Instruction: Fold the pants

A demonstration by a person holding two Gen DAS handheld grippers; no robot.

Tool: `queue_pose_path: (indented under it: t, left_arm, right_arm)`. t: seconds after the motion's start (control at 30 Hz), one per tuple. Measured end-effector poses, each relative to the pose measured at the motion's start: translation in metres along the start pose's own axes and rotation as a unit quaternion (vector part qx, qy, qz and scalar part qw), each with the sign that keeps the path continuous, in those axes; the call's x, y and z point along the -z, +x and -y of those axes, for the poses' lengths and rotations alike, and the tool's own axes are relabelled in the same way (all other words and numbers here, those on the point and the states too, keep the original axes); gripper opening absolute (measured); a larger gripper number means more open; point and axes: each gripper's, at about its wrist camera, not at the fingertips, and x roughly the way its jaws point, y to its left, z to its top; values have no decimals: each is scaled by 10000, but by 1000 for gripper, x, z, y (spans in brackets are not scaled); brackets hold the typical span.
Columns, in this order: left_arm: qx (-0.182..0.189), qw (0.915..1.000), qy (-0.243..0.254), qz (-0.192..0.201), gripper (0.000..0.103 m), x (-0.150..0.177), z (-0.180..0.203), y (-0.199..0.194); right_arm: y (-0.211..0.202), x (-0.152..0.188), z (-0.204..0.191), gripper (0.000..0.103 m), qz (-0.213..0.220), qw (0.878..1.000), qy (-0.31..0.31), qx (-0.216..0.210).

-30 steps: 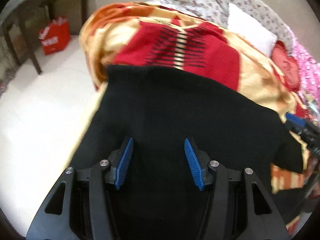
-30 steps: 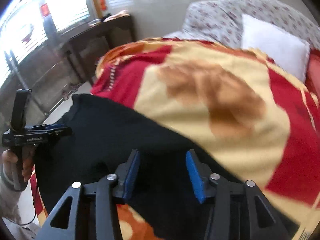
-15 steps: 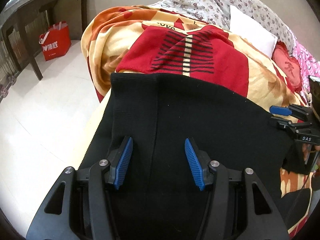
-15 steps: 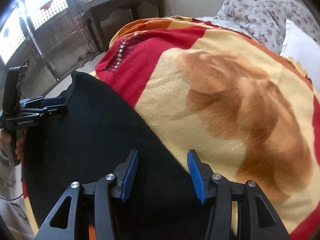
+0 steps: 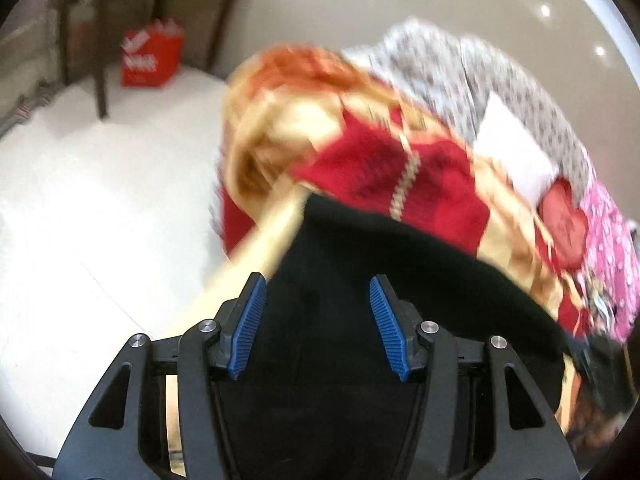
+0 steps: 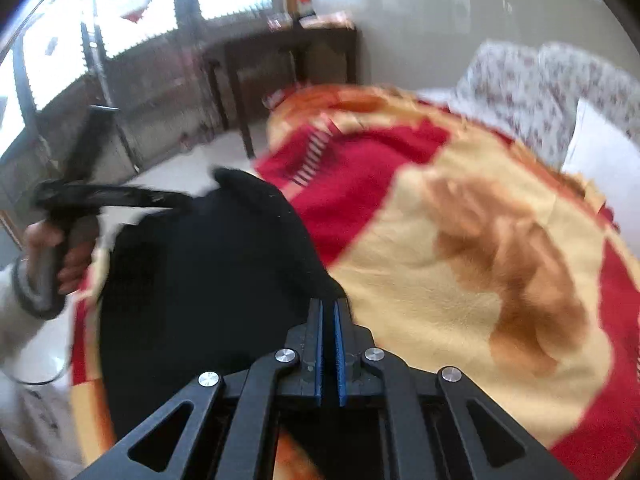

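Right wrist view: the right claw [image 6: 328, 312] has just snapped closed, its blue pads [image 6: 319, 344] pressed together with the near edge of the black pants [image 6: 200, 280] pinched at their tips. The pants lie on a bed over a red, yellow and orange blanket [image 6: 460, 248], covering its near left part, with one corner drawn up toward the left claw [image 6: 176, 199]. That claw is seen from the side, gripped by a hand [image 6: 60, 252] in a pale sleeve; from this angle its tip meets the raised fabric, but blur prevents confirming a grip.

Left wrist view: the left claw [image 5: 318, 322] stands spread, blue pads [image 5: 250, 320] well apart, with black fabric [image 5: 380, 280] filling the gap between and below them. The pads do not visibly press on the cloth. The picture is motion-blurred.

Surroundings: floral pillows [image 5: 460, 72] and a white pillow [image 5: 512, 152] at the head of the bed, a red bag [image 5: 150, 60] on the pale floor beside a dark wooden counter [image 6: 288, 56], and bright barred windows [image 6: 120, 4] beyond.
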Motion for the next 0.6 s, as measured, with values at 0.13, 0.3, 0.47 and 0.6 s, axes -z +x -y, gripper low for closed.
queue_pose_path:
  t: [0.13,0.3,0.47,0.6]
  left_arm:
    - [-262,9991,45,333,54,-5,-16,-39]
    - [-248,9988,63,413,54,4,-26,-65]
    - [-138,9990,427,80,54,22,-11,-55]
    - [-84,9970,739,-216,54,42,7,-39]
  right_arm:
    - [-45,20,-64,5,181,9987,-254,-394]
    - [-40,79,-131,5,-242,9947,-55,-1000]
    - [-17,117,-149,6,-598,9923,446,-985]
    - [-43,99,-134,30,-67,9936,808,-790]
